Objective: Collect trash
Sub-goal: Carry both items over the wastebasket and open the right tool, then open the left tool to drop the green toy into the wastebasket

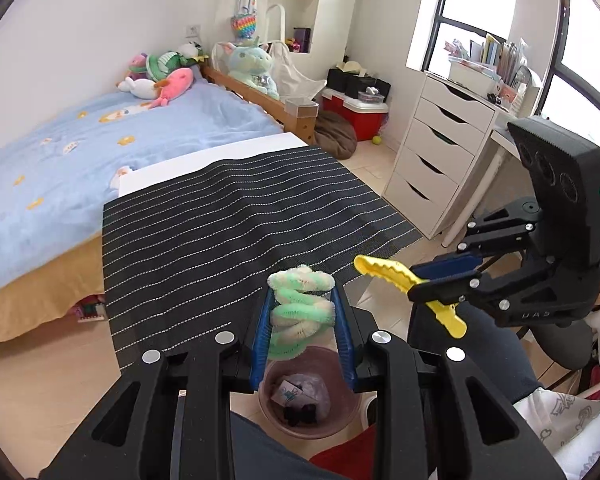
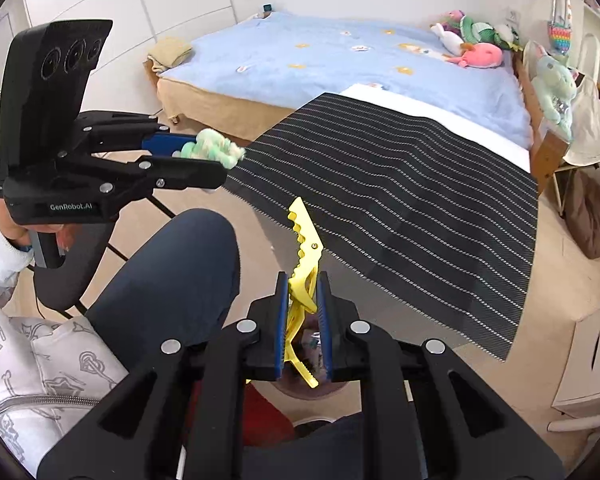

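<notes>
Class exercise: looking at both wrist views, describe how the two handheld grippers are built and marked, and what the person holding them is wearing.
Both grippers, left and right, are black, with linkage arms joined by silver rivets, blue ribbed pads and a slab-shaped head with three round recesses. The left one reads "GenRobot.AI". The person wears a white sleeve, a white grey-patterned top and dark navy trousers.
</notes>
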Motion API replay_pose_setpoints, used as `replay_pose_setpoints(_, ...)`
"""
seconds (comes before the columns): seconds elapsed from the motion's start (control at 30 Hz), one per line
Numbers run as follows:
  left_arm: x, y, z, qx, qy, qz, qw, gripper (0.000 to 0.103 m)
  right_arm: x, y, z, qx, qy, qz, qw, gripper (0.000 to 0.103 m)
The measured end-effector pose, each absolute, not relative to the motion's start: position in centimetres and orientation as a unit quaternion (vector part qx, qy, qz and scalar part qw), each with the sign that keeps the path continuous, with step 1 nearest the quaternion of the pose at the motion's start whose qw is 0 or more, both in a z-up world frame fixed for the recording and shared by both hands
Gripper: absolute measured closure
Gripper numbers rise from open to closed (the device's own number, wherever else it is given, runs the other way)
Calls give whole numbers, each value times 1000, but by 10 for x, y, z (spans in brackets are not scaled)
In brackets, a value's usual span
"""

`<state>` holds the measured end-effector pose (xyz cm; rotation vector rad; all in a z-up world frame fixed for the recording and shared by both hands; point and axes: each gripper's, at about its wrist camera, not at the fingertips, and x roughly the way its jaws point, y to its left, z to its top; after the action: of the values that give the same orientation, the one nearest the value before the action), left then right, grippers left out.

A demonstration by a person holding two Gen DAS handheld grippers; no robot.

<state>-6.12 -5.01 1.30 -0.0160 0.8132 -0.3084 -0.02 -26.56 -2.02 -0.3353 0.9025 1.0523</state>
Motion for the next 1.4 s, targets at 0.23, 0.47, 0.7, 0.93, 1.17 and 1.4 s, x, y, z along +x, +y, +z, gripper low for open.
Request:
replay_pose_setpoints(0.23, -62, -47, 14, -10, 392, -148, 908, 75, -2, -261, -24, -153, 418, 492, 749, 85)
replay_pose_setpoints(0.47, -64, -48, 13, -9, 396, -149, 906, 75, -1, -267, -18, -127, 409, 491, 759, 16)
replay_pose_setpoints(0.7, -65, -50, 14, -6, 397, -159, 904, 75, 4, -272, -16, -110, 413, 482, 765, 8)
replay_pose_setpoints(0.93, -66, -55, 15, 0, 400, -171, 900, 74, 10, -277, -16, -90, 430, 460, 772, 6)
replay_pose_setpoints(1.17, -66, -59, 17, 6, 403, -182, 897, 74, 13, -283, -9, -87, 425, 439, 787, 5)
replay_pose_setpoints(1.4, -65, -68, 15, 15, 409, -196, 891, 74, 21, -298, -3, -73, 420, 413, 805, 5)
